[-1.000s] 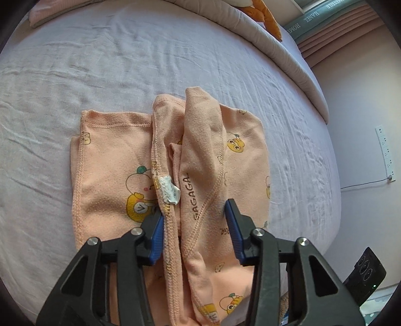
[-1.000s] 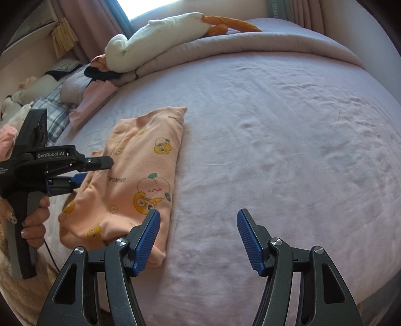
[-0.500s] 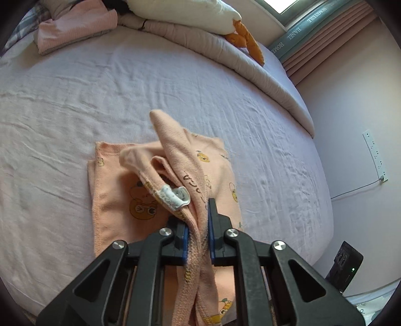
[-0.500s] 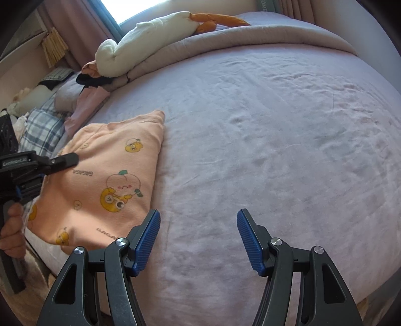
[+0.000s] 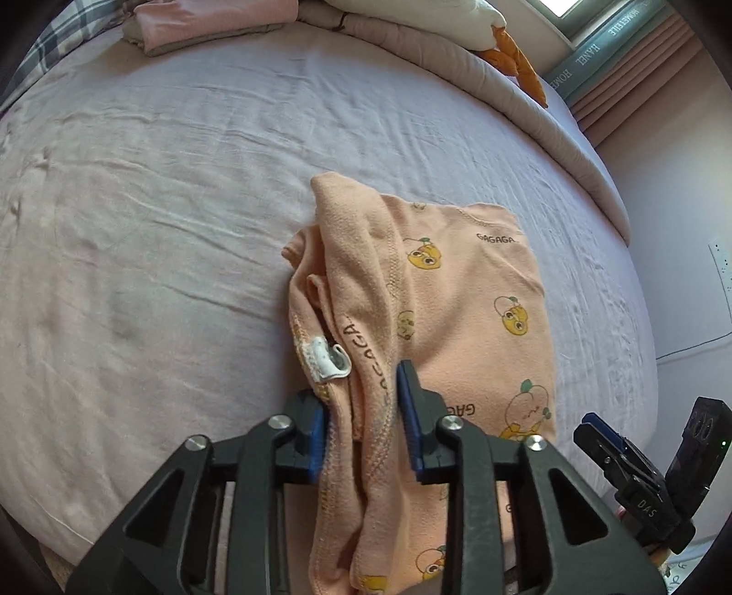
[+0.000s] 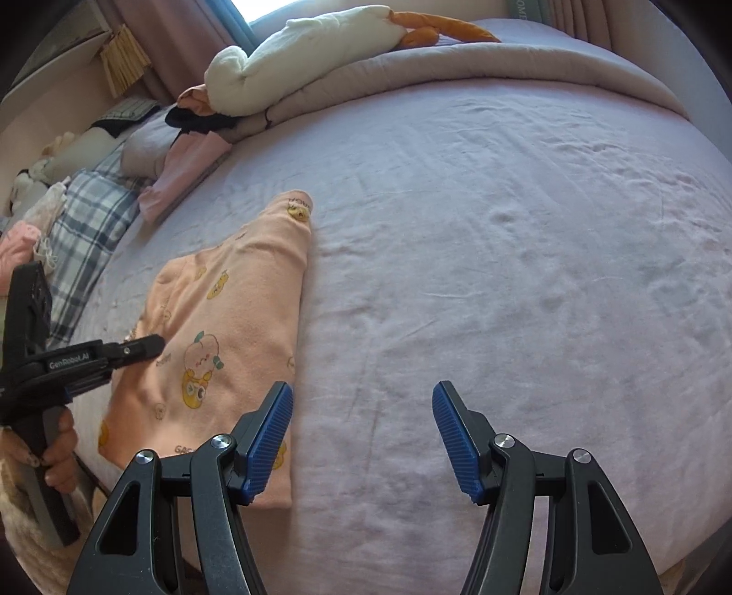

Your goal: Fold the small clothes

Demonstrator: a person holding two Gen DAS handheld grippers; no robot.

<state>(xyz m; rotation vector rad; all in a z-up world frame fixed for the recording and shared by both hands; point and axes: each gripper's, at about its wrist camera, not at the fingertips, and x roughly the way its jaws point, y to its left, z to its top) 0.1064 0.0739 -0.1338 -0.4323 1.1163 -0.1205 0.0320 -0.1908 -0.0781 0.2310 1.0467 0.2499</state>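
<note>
A small peach garment [image 5: 462, 316] with yellow cartoon prints lies folded on the lilac bed sheet [image 5: 160, 206]. My left gripper [image 5: 361, 412] has its blue pads around a bunched fold of the garment with a white label [image 5: 327, 359]; the jaws stand slightly apart with cloth between them. In the right wrist view the garment [image 6: 228, 329] lies at the left, with the left gripper [image 6: 137, 348] over it. My right gripper [image 6: 361, 439] is open and empty above the sheet, its left fingertip [image 6: 270, 435] over the garment's near corner.
A grey duvet [image 6: 503, 68] with a white and orange plush toy [image 6: 297, 55] lies along the far side. Folded pink clothes [image 5: 206, 18] and a plaid pillow [image 6: 87, 219] sit by the bed's far left. The bed edge is close below both grippers.
The left gripper closed on the garment's fold, carried it over to the right onto the rest of the garment, and its jaws have now parted slightly. The right gripper stayed open.
</note>
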